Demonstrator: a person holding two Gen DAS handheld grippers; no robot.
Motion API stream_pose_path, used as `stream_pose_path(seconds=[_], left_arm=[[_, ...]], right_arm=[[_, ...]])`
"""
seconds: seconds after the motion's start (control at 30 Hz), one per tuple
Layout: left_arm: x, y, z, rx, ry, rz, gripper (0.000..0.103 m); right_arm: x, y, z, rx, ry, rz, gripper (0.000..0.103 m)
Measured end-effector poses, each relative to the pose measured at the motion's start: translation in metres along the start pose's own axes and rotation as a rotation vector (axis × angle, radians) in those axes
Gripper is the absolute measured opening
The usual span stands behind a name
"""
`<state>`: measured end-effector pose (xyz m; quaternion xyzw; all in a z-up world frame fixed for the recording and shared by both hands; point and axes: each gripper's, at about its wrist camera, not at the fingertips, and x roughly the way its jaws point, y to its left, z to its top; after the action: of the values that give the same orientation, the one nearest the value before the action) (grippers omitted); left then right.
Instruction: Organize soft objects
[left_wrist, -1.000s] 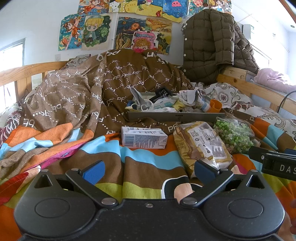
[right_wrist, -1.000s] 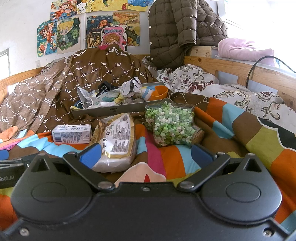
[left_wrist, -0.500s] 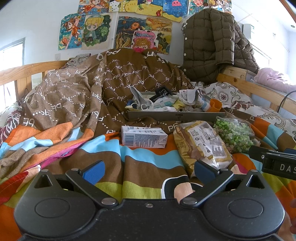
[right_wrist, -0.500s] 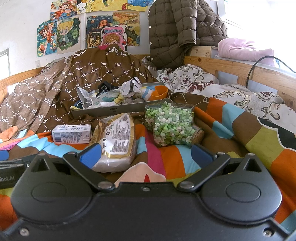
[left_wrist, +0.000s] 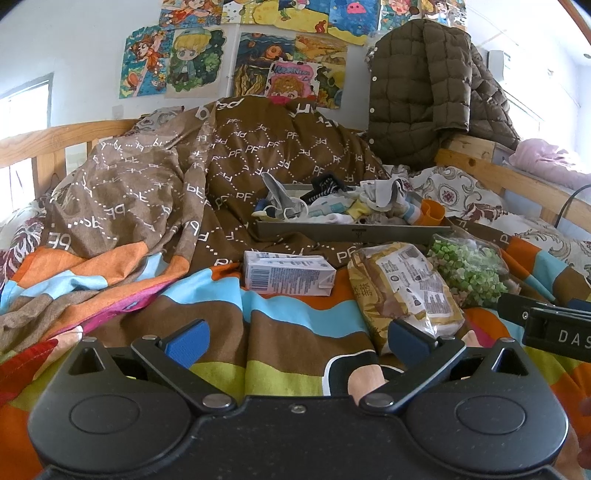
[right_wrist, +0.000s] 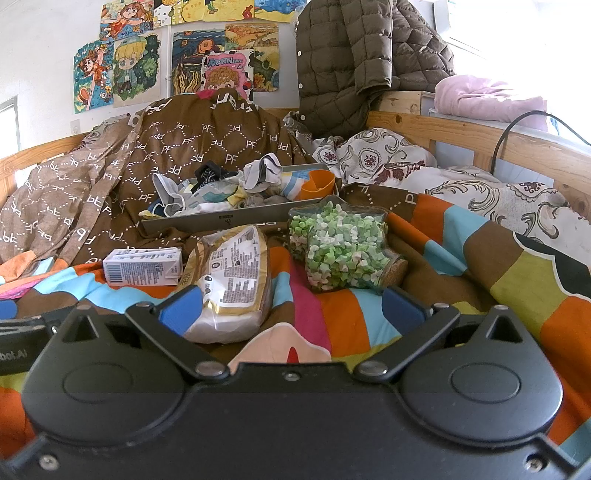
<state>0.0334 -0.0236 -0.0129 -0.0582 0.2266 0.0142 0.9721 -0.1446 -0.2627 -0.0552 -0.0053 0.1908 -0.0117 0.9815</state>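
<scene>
A grey tray (left_wrist: 351, 233) (right_wrist: 236, 218) holding several socks and small cloths lies on the bed ahead. In front of it lie a white carton (left_wrist: 288, 275) (right_wrist: 142, 267), a tan bread bag (left_wrist: 404, 291) (right_wrist: 229, 280) and a clear star-shaped jar of green and white bits (left_wrist: 467, 267) (right_wrist: 341, 243). My left gripper (left_wrist: 297, 341) is open and empty, low over the striped blanket, short of the carton. My right gripper (right_wrist: 291, 306) is open and empty, just short of the bread bag and the jar.
A brown patterned quilt (left_wrist: 207, 177) is heaped behind and left of the tray. A wooden bed rail (right_wrist: 461, 136) runs along the right, with a quilted jacket (right_wrist: 354, 59) hung over it and a black cable (right_wrist: 517, 125). An orange cup (right_wrist: 317, 184) sits at the tray's right end.
</scene>
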Motion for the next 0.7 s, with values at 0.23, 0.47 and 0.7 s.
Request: stream_pose_path(seconds=[0.23,0.47,0.7], left_arm=[[-0.0003,0.0051,0.0007,-0.065,0.042,-0.053,0.102],[-0.0044,0.0018,0.0049,-0.062,0.027,-0.064,0.102],[-0.0039,0.0012,0.0067,-0.053,0.026,-0.047,0.102]], right_arm=[[0.0005,-0.0009,-0.0001,-0.001,0.000,0.000,0.102],[-0.0005,0.0026,-0.0008,-0.001,0.001,-0.005,0.102],[-0.0006,0.0051,-0.0018,-0.005,0.006,-0.006,0.102]])
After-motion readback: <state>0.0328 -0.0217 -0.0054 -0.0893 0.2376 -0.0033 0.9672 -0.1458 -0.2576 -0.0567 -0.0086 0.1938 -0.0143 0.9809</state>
